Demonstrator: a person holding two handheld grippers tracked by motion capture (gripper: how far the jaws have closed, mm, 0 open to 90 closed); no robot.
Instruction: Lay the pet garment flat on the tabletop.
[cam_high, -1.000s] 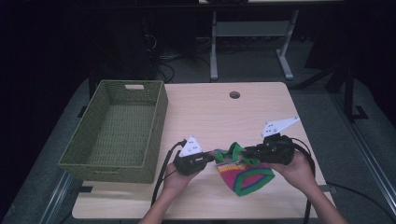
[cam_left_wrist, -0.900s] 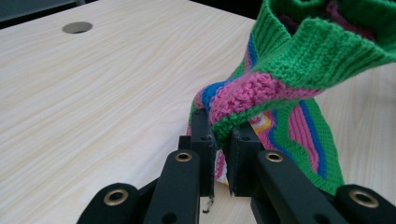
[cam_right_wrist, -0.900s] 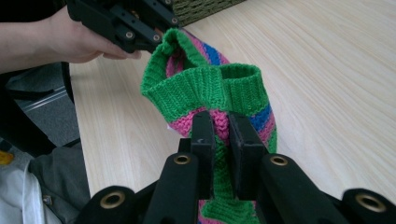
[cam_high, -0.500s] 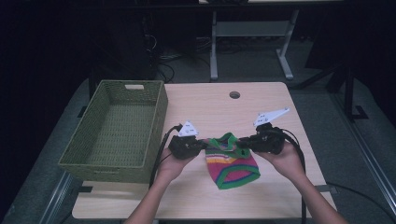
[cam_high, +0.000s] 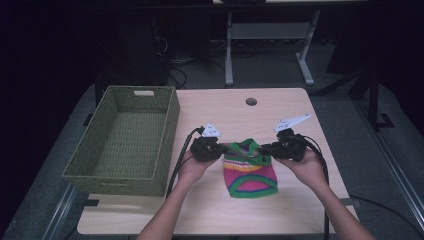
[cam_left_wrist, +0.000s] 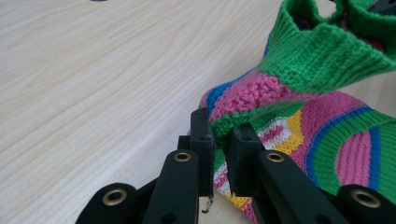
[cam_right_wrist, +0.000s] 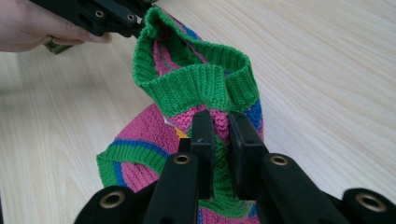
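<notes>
A striped knitted garment (cam_high: 250, 172) in pink, green, blue and yellow, with a green ribbed collar, lies on the wooden table (cam_high: 220, 115). My left gripper (cam_high: 223, 149) is shut on its left upper edge; in the left gripper view the jaws pinch the knit (cam_left_wrist: 261, 100) just under the collar. My right gripper (cam_high: 263, 149) is shut on the right upper edge. Its own view has the jaws clamped on the fabric below the green collar (cam_right_wrist: 196, 77), with the other gripper (cam_right_wrist: 100, 16) and a hand farther off. The garment is stretched between the two grippers, its body flat on the table.
An empty green woven basket (cam_high: 125, 140) stands on the table's left part, close to my left hand. A round cable hole (cam_high: 251, 101) sits near the far edge. Bare wood lies beyond and in front of the garment. Cables trail from both grippers.
Both grippers have moved apart and slightly away from the person, pulling the crumpled garment open. It now lies spread flat with its collar toward the far side.
</notes>
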